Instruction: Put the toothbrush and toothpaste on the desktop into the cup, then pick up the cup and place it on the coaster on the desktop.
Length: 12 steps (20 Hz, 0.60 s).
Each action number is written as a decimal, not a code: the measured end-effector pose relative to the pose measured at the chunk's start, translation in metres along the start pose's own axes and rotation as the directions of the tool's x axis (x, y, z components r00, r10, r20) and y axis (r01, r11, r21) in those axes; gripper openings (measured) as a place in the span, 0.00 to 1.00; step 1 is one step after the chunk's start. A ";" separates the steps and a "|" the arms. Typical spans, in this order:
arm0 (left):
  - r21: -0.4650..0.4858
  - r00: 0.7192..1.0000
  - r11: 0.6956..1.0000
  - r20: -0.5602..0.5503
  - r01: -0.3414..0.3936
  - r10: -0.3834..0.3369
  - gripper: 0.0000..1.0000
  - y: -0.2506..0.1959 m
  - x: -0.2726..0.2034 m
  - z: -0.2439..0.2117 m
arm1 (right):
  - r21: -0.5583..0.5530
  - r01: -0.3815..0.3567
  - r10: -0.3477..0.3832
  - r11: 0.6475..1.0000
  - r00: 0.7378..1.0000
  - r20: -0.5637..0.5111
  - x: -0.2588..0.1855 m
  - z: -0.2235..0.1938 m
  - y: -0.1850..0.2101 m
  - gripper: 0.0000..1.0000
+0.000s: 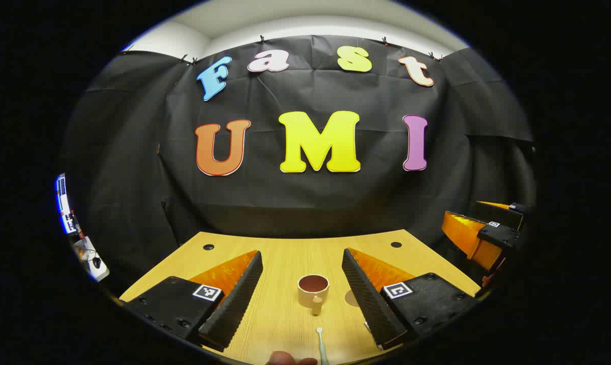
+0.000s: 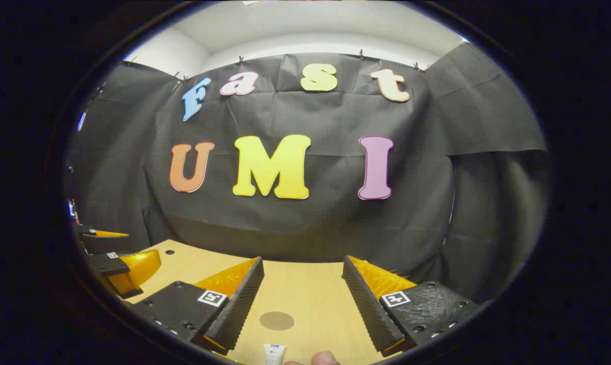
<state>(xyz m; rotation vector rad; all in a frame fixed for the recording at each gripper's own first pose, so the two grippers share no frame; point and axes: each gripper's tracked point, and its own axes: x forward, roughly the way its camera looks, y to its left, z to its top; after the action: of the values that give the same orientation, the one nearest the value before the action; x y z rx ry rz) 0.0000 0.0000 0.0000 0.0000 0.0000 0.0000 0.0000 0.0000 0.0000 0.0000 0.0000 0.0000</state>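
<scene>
Beige cup waits empty at mid-table, both my grippers spread wide and holding nothing.

From the cup (image 1: 313,290), the toothbrush (image 1: 321,345) lies on the table (image 1: 285,258) on the near side, its long axis running straight back toward my left gripper (image 1: 301,296), head end nearest the cup. My left gripper is the closer one to it. Beside the cup sits the brown coaster (image 2: 276,320); nearer my right gripper (image 2: 301,304) lies the toothpaste (image 2: 274,353), white end showing between its jaws.
</scene>
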 end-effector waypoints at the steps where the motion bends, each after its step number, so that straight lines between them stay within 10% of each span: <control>1: 0.001 1.000 1.000 0.002 0.001 -0.001 1.00 -0.001 -0.001 0.002 | 0.007 -0.002 0.002 1.000 1.000 0.001 0.000 0.001 -0.001 0.97; 12: 0.023 0.999 0.999 -0.023 0.023 -0.022 1.00 -0.017 0.004 -0.002 | 0.012 0.010 -0.010 1.000 1.000 -0.027 0.007 -0.009 -0.020 0.97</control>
<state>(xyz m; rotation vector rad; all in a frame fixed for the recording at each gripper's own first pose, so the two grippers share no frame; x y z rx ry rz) 0.0043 -0.0169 -0.0019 0.0231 0.0229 -0.0225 0.0075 -0.0199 -0.0088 0.0120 0.0267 -0.0099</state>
